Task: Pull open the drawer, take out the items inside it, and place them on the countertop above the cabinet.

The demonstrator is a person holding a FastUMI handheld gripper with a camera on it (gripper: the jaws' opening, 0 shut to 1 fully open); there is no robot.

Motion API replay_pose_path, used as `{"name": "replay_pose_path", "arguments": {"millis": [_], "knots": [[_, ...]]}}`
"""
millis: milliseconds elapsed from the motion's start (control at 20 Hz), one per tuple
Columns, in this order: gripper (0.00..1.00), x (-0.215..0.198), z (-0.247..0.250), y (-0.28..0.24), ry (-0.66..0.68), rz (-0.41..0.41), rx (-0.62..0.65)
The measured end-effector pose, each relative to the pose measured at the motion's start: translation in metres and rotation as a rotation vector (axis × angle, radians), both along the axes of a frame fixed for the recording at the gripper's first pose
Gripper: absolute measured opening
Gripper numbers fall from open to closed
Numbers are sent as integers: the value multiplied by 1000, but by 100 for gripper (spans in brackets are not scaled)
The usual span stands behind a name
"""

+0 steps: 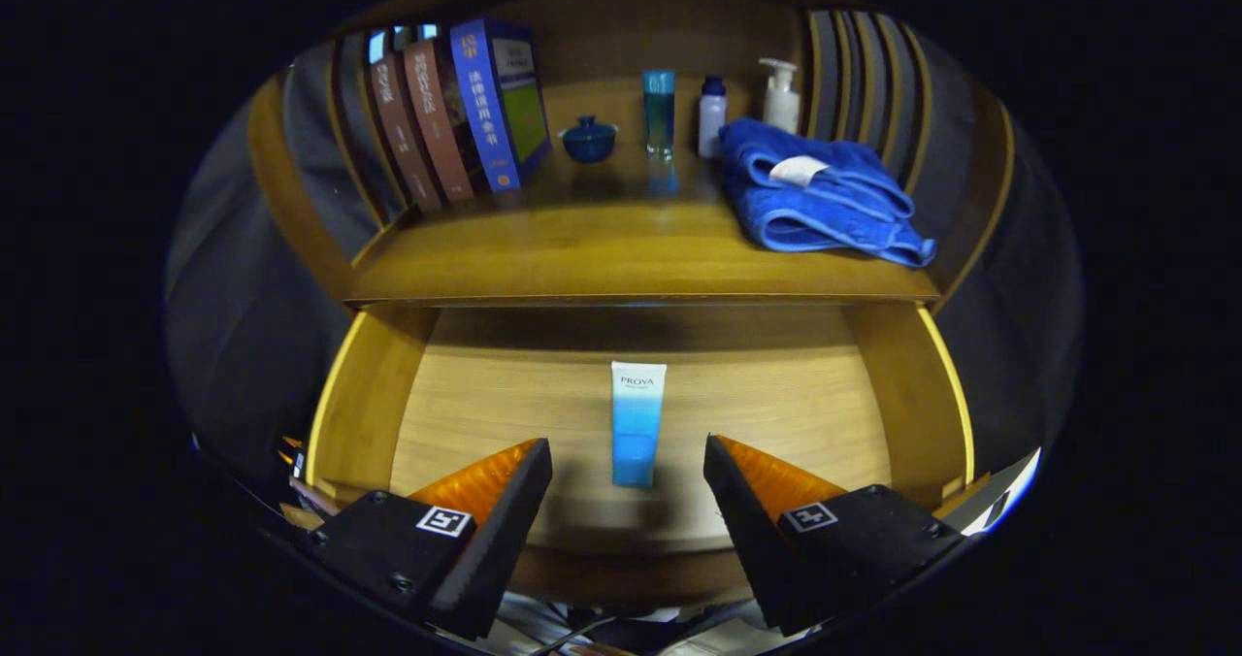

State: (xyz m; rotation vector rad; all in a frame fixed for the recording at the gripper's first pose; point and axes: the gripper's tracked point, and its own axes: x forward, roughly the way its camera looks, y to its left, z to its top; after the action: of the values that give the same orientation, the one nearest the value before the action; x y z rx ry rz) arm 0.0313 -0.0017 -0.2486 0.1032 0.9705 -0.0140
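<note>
The wooden drawer (374,394) stands pulled out below the countertop (582,258). A blue and white tube (637,425) lies flat on the drawer floor, lengthwise, its lower end reaching into the gap between my fingers. My gripper (629,454) is open and hovers above the drawer's front part, one finger on each side of the tube's near end, touching nothing.
On the countertop stand several books (456,113) leaning at the left, a small blue lidded cup (588,140), a tall blue bottle (659,113), a small white bottle (711,114), a pump bottle (782,93) and a folded blue towel (820,200) at the right.
</note>
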Motion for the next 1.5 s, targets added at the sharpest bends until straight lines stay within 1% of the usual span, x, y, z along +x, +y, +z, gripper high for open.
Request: {"name": "replay_pose_path", "arguments": {"millis": [100,200,300,500,600,850,950,1100,1200,1350,1500], "knots": [[100,9,-16,2,54,2,1],[100,15,-34,1,125,-19,8],[100,15,-50,-5,197,-38,6],[99,14,-77,-6,320,-46,15],[95,19,-88,-5,348,-46,15],[56,24,-96,5,376,-3,-22],[41,22,-94,6,370,3,10],[40,16,-89,2,368,2,45],[40,12,-82,-1,340,-2,55],[40,3,-62,-4,274,0,61],[40,-8,-32,-9,202,0,63]]}}
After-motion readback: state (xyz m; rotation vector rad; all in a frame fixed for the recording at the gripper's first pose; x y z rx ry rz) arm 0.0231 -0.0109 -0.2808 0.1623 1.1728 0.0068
